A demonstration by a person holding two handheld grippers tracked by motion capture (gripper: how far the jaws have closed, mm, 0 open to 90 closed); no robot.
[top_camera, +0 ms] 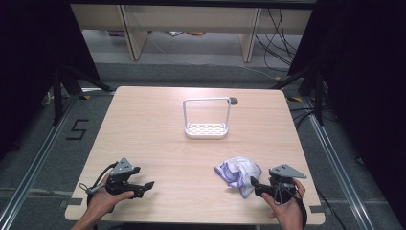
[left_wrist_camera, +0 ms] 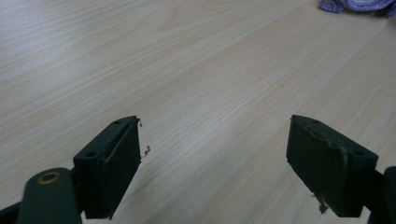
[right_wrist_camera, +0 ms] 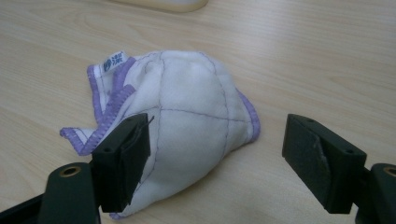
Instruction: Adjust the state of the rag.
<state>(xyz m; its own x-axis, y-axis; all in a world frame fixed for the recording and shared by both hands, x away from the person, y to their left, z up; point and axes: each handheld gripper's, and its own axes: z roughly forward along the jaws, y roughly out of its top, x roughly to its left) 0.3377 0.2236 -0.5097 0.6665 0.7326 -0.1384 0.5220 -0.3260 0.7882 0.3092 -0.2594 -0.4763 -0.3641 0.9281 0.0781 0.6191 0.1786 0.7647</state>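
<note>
A: What is laid out, taken from the largest thing down?

B: A pale wooden table [top_camera: 158, 129] is seen from above. Toward its far side a white rack [top_camera: 206, 119] with a tall hoop handle is stood upright. Nearer the person, on the right, a crumpled cloth [top_camera: 238, 173] is lain in a loose heap, well apart from the rack.

A: And the cloth's place relative to the grippers?

B: It is found just in front of the right gripper [top_camera: 257, 186], whose jaws are spread wide. In the right gripper view the cloth [right_wrist_camera: 180, 116] is seen bulging up ahead of the jaws, with one jaw overlapping its near edge in the picture; no pinch on it is made yet. The left gripper [top_camera: 146, 187] is held low over bare wood at the table's left, jaws likewise parted with nothing between them, and a corner of the cloth [left_wrist_camera: 355, 5] is caught at the far edge of its view.

A: How would the cloth be expected to handle?

B: It is judged light, soft and limp, not fragile. Its shape would not be kept when lifted; it would droop and unfold.

A: Where should hold be taken?

B: The purple stitched hem [right_wrist_camera: 109, 105], doubled up at the side by the label [right_wrist_camera: 113, 60], is judged the firmest purchase. The domed middle could be pinched too, though only a thin fold might be caught and slipped.
</note>
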